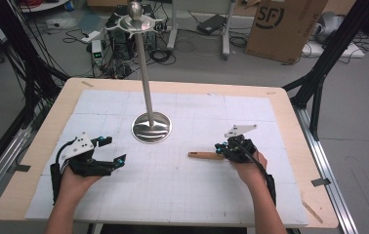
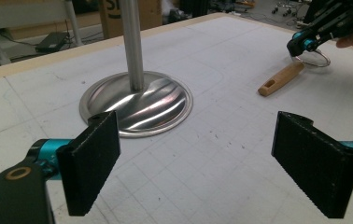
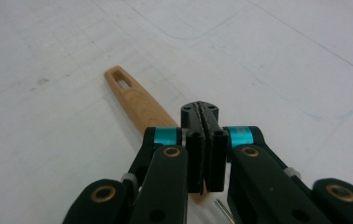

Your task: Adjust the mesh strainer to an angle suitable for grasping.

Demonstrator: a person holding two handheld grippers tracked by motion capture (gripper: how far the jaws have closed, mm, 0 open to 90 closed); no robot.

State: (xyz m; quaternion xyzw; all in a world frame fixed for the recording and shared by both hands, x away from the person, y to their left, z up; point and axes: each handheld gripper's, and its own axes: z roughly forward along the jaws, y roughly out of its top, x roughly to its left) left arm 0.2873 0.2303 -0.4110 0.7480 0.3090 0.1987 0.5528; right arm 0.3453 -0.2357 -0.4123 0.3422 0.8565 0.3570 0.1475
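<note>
A utensil with a wooden handle [image 1: 204, 155] lies on the white mat, right of centre; the handle [image 3: 135, 100] has a slot at its far end. Thin wire loops [image 2: 315, 59] show at its other end, under my right gripper. The right gripper [image 1: 220, 147] points left with its jaws pressed together just above the handle's near end [image 3: 200, 109]; I cannot tell whether it touches the utensil. My left gripper [image 1: 113, 150] rests low at the mat's left, open wide with nothing between its pads [image 2: 202, 158]. It faces the steel stand [image 2: 137, 105].
The steel stand has a round base [image 1: 151, 127], a tall pole [image 1: 146, 73] and a hooked crown with a ball on top [image 1: 134, 19]. The white gridded mat [image 1: 182, 195] covers a wooden table. Cables, boxes and black frame legs lie beyond the table's far edge.
</note>
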